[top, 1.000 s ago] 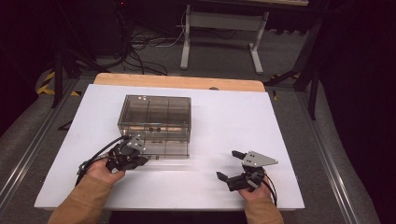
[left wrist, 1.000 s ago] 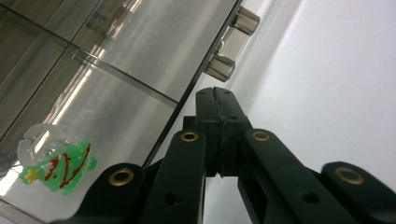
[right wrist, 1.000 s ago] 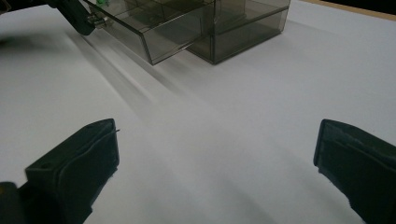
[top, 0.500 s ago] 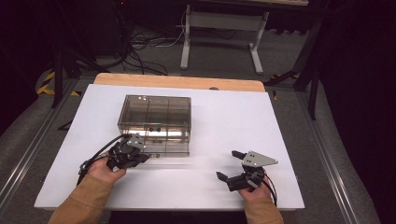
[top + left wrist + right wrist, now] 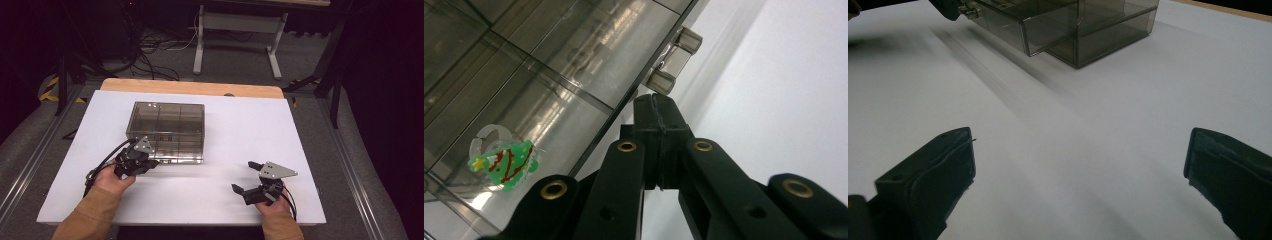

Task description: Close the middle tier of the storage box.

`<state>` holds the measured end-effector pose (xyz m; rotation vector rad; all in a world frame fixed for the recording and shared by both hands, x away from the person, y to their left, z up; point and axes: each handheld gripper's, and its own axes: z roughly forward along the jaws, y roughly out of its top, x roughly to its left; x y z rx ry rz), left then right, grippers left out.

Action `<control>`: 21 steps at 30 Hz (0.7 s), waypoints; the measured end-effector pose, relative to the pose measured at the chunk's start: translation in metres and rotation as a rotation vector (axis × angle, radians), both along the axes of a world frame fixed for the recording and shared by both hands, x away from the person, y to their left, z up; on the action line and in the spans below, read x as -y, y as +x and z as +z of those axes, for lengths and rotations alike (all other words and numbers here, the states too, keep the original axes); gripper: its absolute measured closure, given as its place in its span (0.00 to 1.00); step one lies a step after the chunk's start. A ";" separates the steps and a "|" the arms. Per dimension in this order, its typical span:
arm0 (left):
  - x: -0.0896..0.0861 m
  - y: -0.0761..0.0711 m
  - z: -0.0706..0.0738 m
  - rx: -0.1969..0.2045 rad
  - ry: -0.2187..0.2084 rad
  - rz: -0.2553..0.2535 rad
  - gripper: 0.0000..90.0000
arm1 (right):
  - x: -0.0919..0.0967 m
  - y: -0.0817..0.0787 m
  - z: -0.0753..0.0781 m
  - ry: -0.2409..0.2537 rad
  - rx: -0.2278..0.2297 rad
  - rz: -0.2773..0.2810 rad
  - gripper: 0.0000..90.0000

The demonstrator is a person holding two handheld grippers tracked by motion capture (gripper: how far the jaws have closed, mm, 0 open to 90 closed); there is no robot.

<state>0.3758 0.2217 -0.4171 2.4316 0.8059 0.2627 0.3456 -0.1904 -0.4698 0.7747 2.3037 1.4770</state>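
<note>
Left hand-held gripper (image 5: 655,107), jaws pressed together empty, nosing at drawer handle (image 5: 674,60) of smoky organizer box (image 5: 167,130); hooking handle squarely, pulling straight; right hand-held gripper (image 5: 248,176) idling wide near front edge of surface (image 5: 240,125)

A white surface (image 5: 240,130) with a wooden far edge (image 5: 190,88); cables (image 5: 150,55) and a grey stand (image 5: 235,35) lie beyond.

The compartment box (image 5: 167,131) sits on the desk (image 5: 250,125), left of its middle. The left tool (image 5: 152,162) is at the box's near left corner; the right tool (image 5: 246,176) lies well to the box's right and nearer. A small ornament (image 5: 504,162) lies inside the box
</note>
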 end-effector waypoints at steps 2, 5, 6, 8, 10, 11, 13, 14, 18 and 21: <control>0.000 0.002 0.001 0.002 -0.005 0.004 1.00 | 0.000 0.000 0.000 0.000 0.000 0.000 0.00; 0.000 0.004 0.000 0.009 -0.003 0.016 1.00 | 0.000 0.000 0.000 0.000 0.000 0.000 0.00; 0.000 0.004 0.000 0.011 -0.005 0.019 1.00 | 0.000 0.000 0.000 0.000 0.000 0.000 0.00; 0.000 0.006 0.000 0.010 -0.009 0.026 1.00 | 0.000 0.000 0.000 0.001 0.000 0.000 0.00; -0.001 0.008 0.000 0.012 -0.014 0.029 1.00 | 0.000 0.000 0.000 0.001 -0.001 0.000 0.00; -0.001 0.008 0.000 0.012 -0.014 0.029 1.00 | 0.000 0.000 0.000 0.001 0.000 0.000 0.00; -0.001 0.011 -0.001 0.013 -0.018 0.038 1.00 | 0.000 0.000 0.000 0.001 -0.001 0.000 0.00; -0.001 0.013 -0.001 0.015 -0.016 0.040 1.00 | 0.000 0.000 0.000 0.001 0.000 0.000 0.00; -0.001 0.016 -0.002 0.021 -0.016 0.051 1.00 | 0.000 0.000 0.000 0.000 0.000 0.000 0.00; -0.001 0.019 -0.003 0.030 -0.017 0.063 1.00 | 0.000 0.000 0.000 0.000 -0.001 -0.001 0.00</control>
